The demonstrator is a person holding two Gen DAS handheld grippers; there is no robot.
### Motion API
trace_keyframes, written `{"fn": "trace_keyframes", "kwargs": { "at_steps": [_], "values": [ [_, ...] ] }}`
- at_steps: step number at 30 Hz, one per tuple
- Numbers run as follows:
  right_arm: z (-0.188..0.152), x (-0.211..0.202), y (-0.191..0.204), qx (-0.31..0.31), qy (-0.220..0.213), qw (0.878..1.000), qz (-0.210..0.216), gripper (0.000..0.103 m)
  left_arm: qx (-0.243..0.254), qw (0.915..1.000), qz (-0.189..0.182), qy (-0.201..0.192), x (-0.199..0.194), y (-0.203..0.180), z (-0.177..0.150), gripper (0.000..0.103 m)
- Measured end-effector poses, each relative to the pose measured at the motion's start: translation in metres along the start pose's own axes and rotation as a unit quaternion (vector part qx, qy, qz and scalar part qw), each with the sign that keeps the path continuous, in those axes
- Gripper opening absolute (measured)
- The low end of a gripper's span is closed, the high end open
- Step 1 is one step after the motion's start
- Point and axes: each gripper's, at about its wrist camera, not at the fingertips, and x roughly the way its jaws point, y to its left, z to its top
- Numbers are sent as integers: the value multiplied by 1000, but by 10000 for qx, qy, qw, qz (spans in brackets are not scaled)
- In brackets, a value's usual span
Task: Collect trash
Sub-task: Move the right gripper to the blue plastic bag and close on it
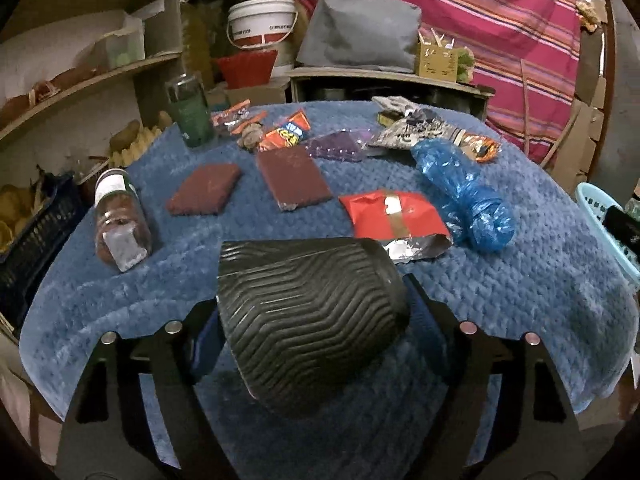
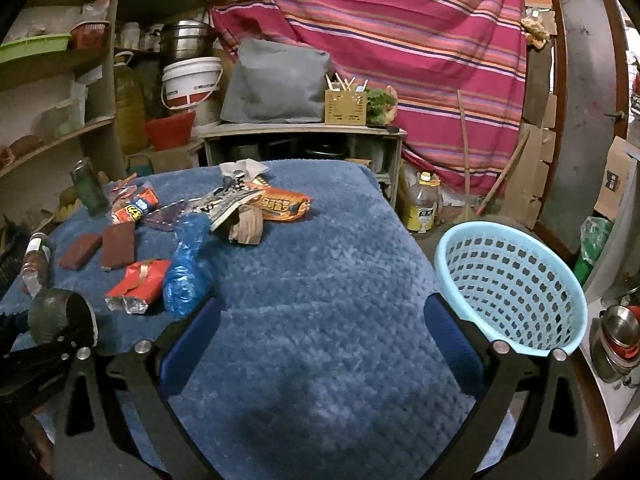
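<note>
Black ribbed plastic is filling the left tongs (image 1: 312,320): they are clamping a dark cup (image 1: 308,320), lying sideways, above the near edge of the blue-covered desk (image 1: 520,300). It is looking light and stiff, its ridges giving grip, so the mid-wall hold seems sound. The right tongs (image 2: 320,344) are standing apart, holding nothing, with the pale blue basket (image 2: 516,284) just beside them on the right. Remaining litter, such as the red foil wrapper (image 1: 396,216) and blue plastic bag (image 1: 464,192), is lying farther off; both look soft, crinkly and slippery. Label writing is too blurred to read.
</note>
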Motion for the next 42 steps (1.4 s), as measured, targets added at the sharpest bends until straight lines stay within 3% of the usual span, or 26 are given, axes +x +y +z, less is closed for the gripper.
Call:
{"fn": "trace_keyframes", "kwargs": {
  "at_steps": [5, 12, 16, 20, 24, 29, 35, 42],
  "values": [
    [7, 3, 2, 299, 94, 9990, 316, 99, -36, 9993, -13, -359, -22, 17, 17, 78],
    [40, 5, 13, 514, -76, 9983, 251, 99, -306, 9965, 77, -773, -37, 53, 65, 78],
    [56, 19, 25, 479, -94, 9984, 297, 99, -247, 9952, 211, -920, -34, 64, 74, 78],
    [57, 37, 34, 454, -41, 9977, 510, 99, -363, 9967, 113, -718, -18, 72, 65, 78],
    [48, 50, 46, 353, 63, 9969, 696, 99, -272, 9973, 303, -616, -9, 73, 59, 78],
    [46, 54, 50, 320, 100, 9970, 699, 99, -330, 9975, 310, -546, -4, 81, 56, 78],
    [40, 71, 67, -8, 450, 9966, 693, 99, -297, 9967, 401, -640, -8, 86, 54, 78],
    [37, 71, 80, -351, 282, 9977, 501, 99, -377, 9968, 384, -594, -5, 89, 55, 78]
  ]
}}
